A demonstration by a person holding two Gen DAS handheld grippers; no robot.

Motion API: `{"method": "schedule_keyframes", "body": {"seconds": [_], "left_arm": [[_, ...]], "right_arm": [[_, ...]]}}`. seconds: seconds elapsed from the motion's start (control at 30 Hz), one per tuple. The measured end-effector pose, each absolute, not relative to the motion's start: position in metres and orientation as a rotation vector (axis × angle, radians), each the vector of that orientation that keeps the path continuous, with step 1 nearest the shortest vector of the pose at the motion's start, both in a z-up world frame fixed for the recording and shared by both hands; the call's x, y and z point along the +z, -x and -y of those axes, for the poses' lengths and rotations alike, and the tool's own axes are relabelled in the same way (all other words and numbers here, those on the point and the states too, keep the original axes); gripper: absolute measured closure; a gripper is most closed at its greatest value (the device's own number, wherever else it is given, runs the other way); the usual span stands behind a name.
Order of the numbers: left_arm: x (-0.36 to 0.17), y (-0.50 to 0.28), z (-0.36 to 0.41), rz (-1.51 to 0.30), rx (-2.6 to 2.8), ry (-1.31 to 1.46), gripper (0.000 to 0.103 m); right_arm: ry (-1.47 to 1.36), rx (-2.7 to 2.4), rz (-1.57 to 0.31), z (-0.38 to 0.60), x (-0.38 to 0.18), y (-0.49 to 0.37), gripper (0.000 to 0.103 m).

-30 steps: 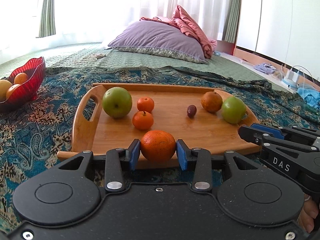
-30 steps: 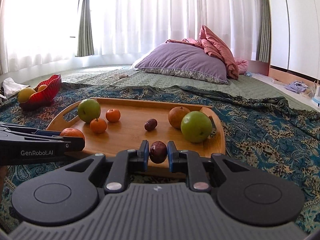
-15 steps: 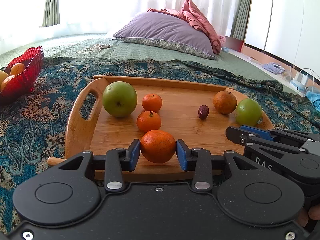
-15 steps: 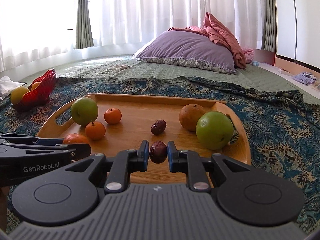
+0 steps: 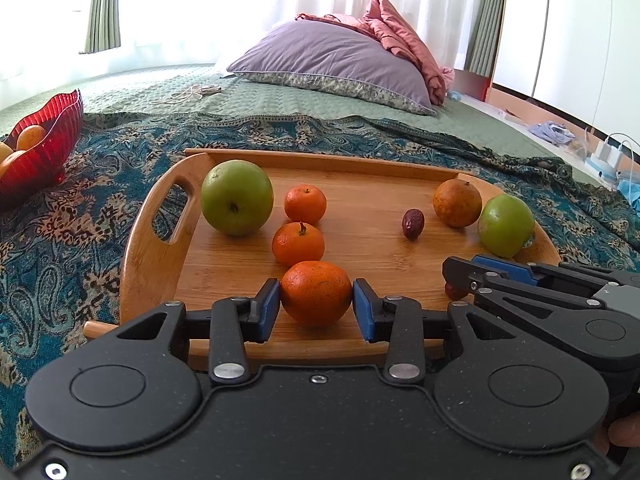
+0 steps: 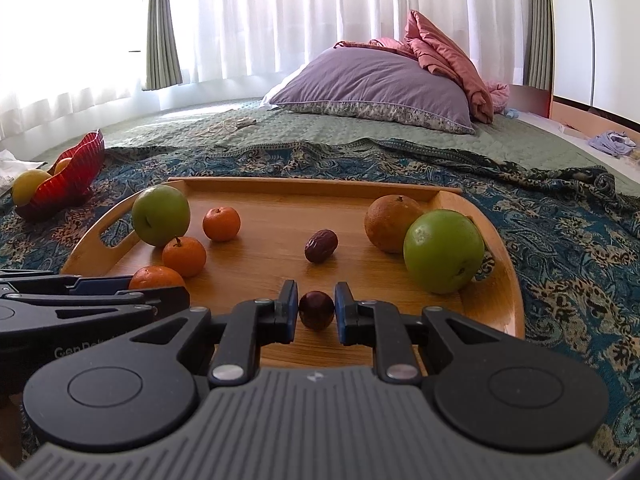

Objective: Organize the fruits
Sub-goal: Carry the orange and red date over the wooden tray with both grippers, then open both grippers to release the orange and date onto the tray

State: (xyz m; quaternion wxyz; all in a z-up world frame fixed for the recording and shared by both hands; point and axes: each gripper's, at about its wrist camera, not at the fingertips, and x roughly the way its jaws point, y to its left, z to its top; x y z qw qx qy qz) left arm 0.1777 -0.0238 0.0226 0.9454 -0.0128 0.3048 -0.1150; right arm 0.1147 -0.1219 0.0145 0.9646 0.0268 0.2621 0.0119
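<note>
Holding fruit over the tray [image 5: 152, 256]: left gripper [image 5: 316, 304] clamps an orange [image 5: 316, 292] at the near edge; right gripper [image 6: 316, 312] clamps a date [image 6: 317, 310]. Placement step judged underway; next, lower each beside its like fruit and release.

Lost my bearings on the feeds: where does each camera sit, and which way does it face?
Left wrist: on the left gripper, facing the wooden tray; clamps an orange; right gripper beside it.
Right wrist: on the right gripper, same heading; clamps a dark date; left gripper intrudes.
Shared: tray, green apples, red bowl, purple pillow.
</note>
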Motion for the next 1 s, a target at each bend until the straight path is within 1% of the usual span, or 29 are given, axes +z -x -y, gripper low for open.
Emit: {"method": "schedule_keyframes", "body": {"seconds": [0.07, 0.17, 0.3, 0.43, 0.53, 0.6, 0.63, 0.67, 0.7, 0.77, 0.8, 0.87, 0.93, 1.0], "left_arm": [[0.025, -0.177, 0.024, -0.604, -0.229, 0.018, 0.065], [0.028, -0.175, 0.025, -0.587, -0.231, 0.001, 0.060], [0.029, -0.174, 0.024, -0.586, -0.227, -0.006, 0.050], [0.030, -0.170, 0.025, -0.585, -0.230, -0.016, 0.043], [0.032, -0.166, 0.024, -0.577, -0.231, -0.020, 0.034], [0.033, -0.164, 0.024, -0.573, -0.229, -0.021, 0.032], [0.034, -0.163, 0.023, -0.573, -0.228, -0.021, 0.032], [0.034, -0.163, 0.023, -0.574, -0.228, -0.022, 0.032], [0.035, -0.162, 0.023, -0.575, -0.228, -0.023, 0.032], [0.035, -0.160, 0.021, -0.576, -0.226, -0.025, 0.031], [0.036, -0.159, 0.021, -0.575, -0.225, -0.026, 0.030], [0.037, -0.157, 0.019, -0.571, -0.219, -0.025, 0.026], [0.038, -0.156, 0.017, -0.571, -0.208, -0.021, 0.019], [0.040, -0.154, 0.013, -0.569, -0.211, -0.011, 0.018]], "right_arm": [[-0.057, 0.024, -0.531, 0.123, 0.015, -0.115, 0.079], [-0.057, 0.024, -0.530, 0.123, 0.016, -0.115, 0.079], [-0.053, 0.021, -0.526, 0.122, 0.017, -0.112, 0.078], [-0.046, 0.026, -0.518, 0.120, 0.020, -0.108, 0.074], [-0.043, 0.028, -0.510, 0.120, 0.022, -0.103, 0.074], [-0.041, 0.027, -0.505, 0.120, 0.023, -0.101, 0.073], [-0.041, 0.027, -0.502, 0.121, 0.024, -0.100, 0.071], [-0.040, 0.025, -0.499, 0.121, 0.025, -0.099, 0.067], [-0.038, 0.024, -0.496, 0.121, 0.025, -0.097, 0.057], [-0.033, 0.020, -0.493, 0.121, 0.026, -0.095, 0.057], [-0.031, 0.017, -0.493, 0.121, 0.027, -0.094, 0.054], [-0.033, 0.007, -0.491, 0.122, 0.027, -0.092, 0.050], [-0.042, -0.003, -0.484, 0.123, 0.028, -0.090, 0.042], [-0.054, -0.011, -0.479, 0.127, 0.029, -0.088, 0.037]]}}
